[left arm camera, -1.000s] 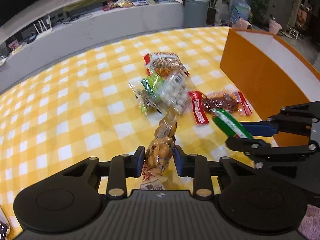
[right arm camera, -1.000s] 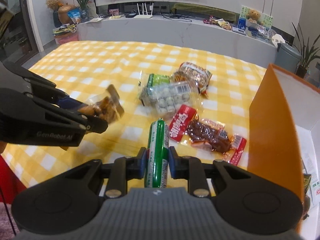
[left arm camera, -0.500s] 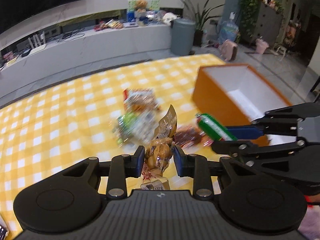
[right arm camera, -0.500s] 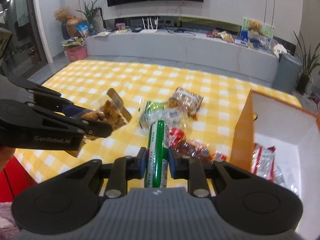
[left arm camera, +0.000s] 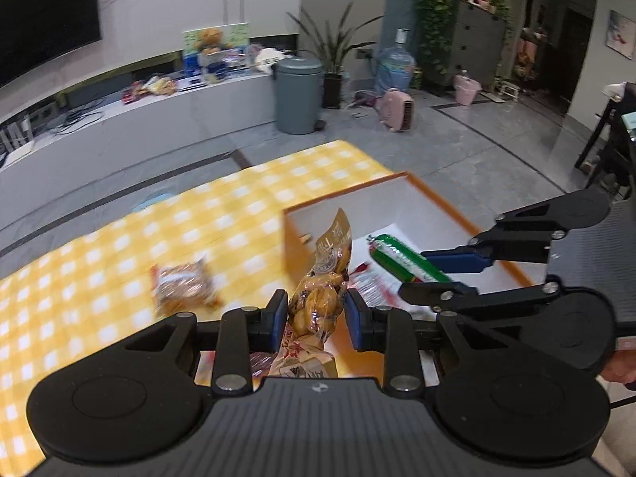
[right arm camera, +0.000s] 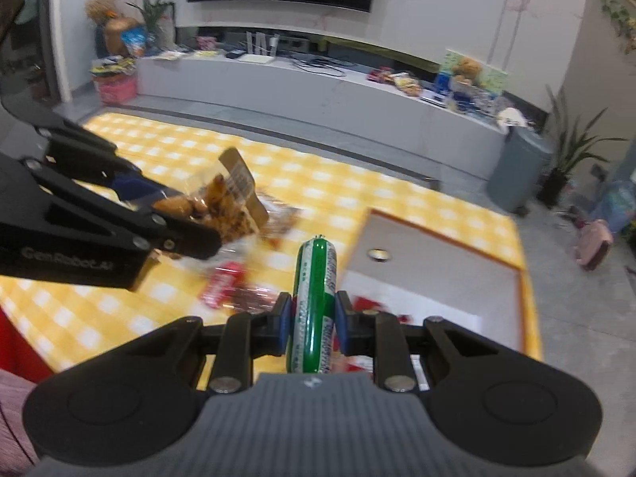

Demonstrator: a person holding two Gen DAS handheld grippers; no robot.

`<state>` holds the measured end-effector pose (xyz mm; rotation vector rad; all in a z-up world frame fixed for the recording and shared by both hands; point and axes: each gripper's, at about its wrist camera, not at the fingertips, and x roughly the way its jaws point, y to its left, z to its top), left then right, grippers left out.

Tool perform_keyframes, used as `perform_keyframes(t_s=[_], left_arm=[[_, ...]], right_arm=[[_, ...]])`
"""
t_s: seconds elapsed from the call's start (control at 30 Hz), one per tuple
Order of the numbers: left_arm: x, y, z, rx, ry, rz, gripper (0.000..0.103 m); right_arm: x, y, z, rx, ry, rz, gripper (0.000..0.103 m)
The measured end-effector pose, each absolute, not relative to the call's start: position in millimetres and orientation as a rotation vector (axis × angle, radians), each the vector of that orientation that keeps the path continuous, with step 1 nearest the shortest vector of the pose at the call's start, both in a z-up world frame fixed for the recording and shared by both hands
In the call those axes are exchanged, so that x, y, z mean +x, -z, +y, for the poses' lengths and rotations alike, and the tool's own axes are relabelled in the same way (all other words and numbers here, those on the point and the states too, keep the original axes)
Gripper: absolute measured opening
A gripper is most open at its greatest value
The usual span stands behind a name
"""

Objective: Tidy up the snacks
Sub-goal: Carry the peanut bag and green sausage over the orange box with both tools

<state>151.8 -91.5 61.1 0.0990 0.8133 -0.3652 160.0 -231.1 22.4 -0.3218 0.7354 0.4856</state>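
Observation:
My left gripper [left arm camera: 316, 314] is shut on a clear bag of brown snacks [left arm camera: 318, 302] and holds it in the air by the near corner of the orange box [left arm camera: 437, 202]. My right gripper [right arm camera: 312, 314] is shut on a green sausage stick [right arm camera: 316, 286] and holds it over the box's open white inside [right arm camera: 433, 278]. In the left wrist view the sausage [left arm camera: 405, 262] and right gripper [left arm camera: 441, 274] hang over the box. In the right wrist view the left gripper [right arm camera: 190, 226] and its bag [right arm camera: 226, 202] are at left. Red packets [left arm camera: 369, 282] lie in the box.
The table has a yellow checked cloth [left arm camera: 119, 262]. A brown snack packet [left arm camera: 183, 286] and a red packet [right arm camera: 222, 282] lie on it, blurred. The table edge [right arm camera: 532, 310] runs just beyond the box. A grey bin [left arm camera: 298, 95] stands on the floor.
Both grippers have risen and swung right with their snacks, from over the pile on the cloth to the orange box. The sausage now hangs over the box's inside.

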Motion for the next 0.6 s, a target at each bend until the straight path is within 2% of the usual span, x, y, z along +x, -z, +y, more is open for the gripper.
perform_keyframes(t_s=[0.23, 0.6], left_arm=[[189, -48, -145, 0.159, 0.434, 0.835, 0.034], [238, -3, -197, 0.225, 0.478, 0.907, 0.034]], right_arm=[[189, -14, -272, -0.414, -0.415, 0.744, 0.021], [238, 34, -307, -0.455, -0.392, 0.858, 0.02]])
